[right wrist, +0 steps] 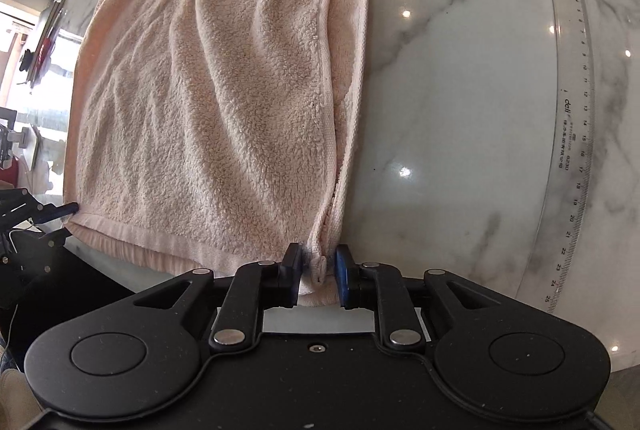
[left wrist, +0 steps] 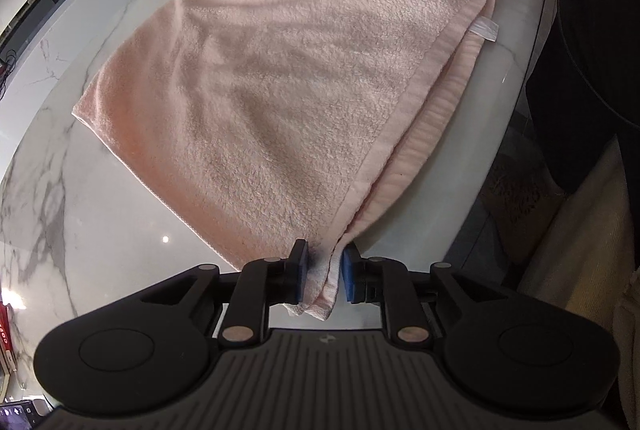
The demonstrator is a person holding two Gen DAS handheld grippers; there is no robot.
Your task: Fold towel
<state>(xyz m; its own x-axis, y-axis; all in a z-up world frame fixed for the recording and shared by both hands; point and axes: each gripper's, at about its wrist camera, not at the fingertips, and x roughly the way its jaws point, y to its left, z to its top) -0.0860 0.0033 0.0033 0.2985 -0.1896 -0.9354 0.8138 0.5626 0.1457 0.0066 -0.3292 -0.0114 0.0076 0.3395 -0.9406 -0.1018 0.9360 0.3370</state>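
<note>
Pinching both near corners of the folded pink towel (left wrist: 256,86).
Left gripper (left wrist: 323,278) and right gripper (right wrist: 318,276) both clamp cloth; only the right wrist view shows the ruler (right wrist: 576,134), 3 o'clock.

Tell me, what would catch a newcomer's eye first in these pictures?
A fluffy pink towel, already folded double, lies spread across a glossy white marble table. A black handheld tool pinches each near corner between blue pads: the left tool on one corner, the right tool on the other. A clear plastic ruler lies on the marble to the right of the towel, apart from it.
</note>
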